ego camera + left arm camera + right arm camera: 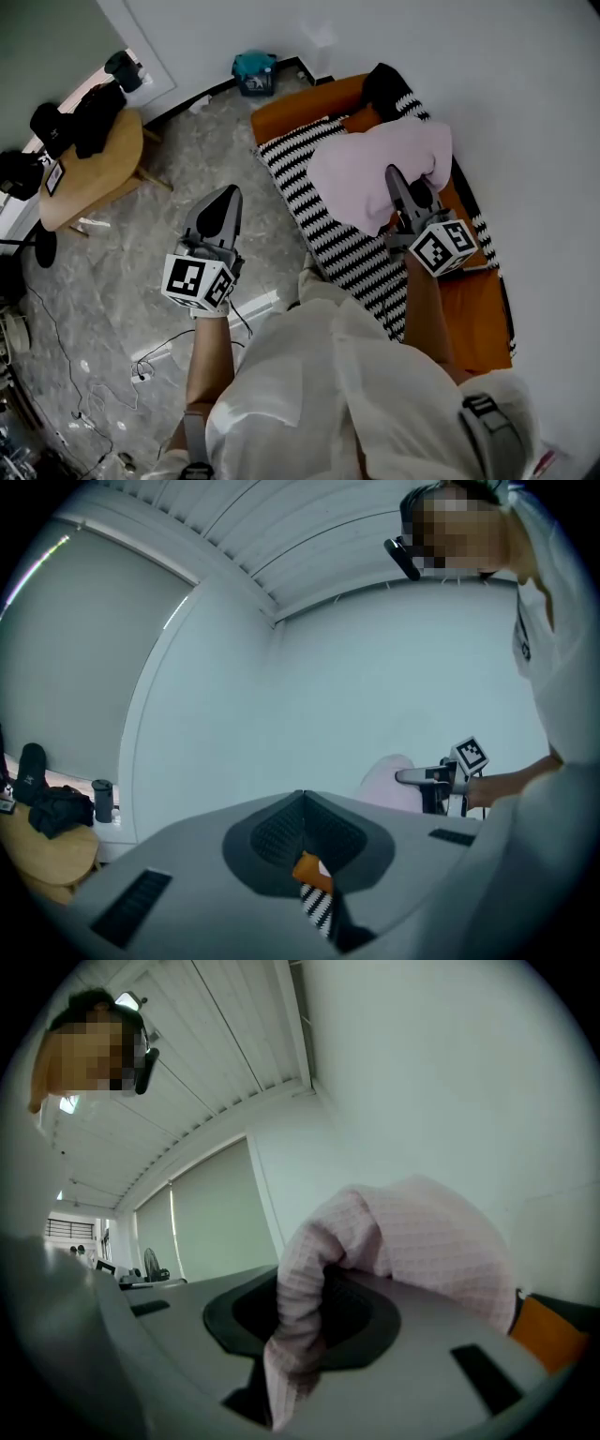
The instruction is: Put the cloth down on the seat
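Nearest the camera is the person's loose white shirt, with a bare forearm reaching out on each side. The left hand-held gripper, smooth grey plastic tapering to a point behind its black-and-white marker cube, hangs over the grey, marble-patterned floor. Its ribbed dark pads are pressed tip to tip with nothing between them. The right hand-held gripper, of the same wedge shape, is clamped on a fold of the cloth, a pale pink, waffle-textured fabric. It bunches thickly between the pads and billows into a soft rounded mound beyond them. The cloth hangs over the seat, a long orange upholstered bench against the white wall. It covers part of the black-and-white striped cover that lies along the seat; whether it already rests on that cover cannot be told. At the far end of the seat lies a dark rounded cushion. Thin cables trail across the floor. Farther left stands a rounded wooden table with dark bags on it. A small teal thing sits by the skirting.
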The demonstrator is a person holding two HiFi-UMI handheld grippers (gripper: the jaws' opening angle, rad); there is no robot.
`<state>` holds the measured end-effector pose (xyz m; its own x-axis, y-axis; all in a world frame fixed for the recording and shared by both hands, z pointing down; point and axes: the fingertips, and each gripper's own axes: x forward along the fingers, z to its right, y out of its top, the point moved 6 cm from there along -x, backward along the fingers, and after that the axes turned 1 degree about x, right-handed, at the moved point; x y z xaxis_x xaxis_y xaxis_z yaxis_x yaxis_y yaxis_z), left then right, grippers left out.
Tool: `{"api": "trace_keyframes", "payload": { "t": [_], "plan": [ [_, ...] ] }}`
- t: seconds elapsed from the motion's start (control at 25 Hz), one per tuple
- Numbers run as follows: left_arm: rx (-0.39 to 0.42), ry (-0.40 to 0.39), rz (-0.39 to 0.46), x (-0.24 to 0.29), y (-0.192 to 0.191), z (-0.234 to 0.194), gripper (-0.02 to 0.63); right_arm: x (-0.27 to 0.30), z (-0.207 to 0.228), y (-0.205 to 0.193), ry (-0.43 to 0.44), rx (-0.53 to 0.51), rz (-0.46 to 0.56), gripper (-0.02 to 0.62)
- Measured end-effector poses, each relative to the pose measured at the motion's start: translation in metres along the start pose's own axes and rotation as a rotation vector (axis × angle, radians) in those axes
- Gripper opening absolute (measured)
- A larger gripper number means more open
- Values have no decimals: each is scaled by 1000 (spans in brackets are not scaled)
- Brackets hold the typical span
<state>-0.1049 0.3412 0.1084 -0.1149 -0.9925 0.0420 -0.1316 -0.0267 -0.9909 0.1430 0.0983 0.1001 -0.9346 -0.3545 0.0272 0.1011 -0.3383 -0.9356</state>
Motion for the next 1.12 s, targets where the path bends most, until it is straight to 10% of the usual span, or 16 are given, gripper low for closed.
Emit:
{"api": "trace_keyframes", "payload": {
  "t": [0.52,1.12],
  "plan": [
    [-51,-9,-47,140,-19,-37,15,115,94,-27,60,37,-117,100],
    [-109,-72,-131,231,-96,-98,15,221,156,-156,-2,177,-280,99]
  ]
}}
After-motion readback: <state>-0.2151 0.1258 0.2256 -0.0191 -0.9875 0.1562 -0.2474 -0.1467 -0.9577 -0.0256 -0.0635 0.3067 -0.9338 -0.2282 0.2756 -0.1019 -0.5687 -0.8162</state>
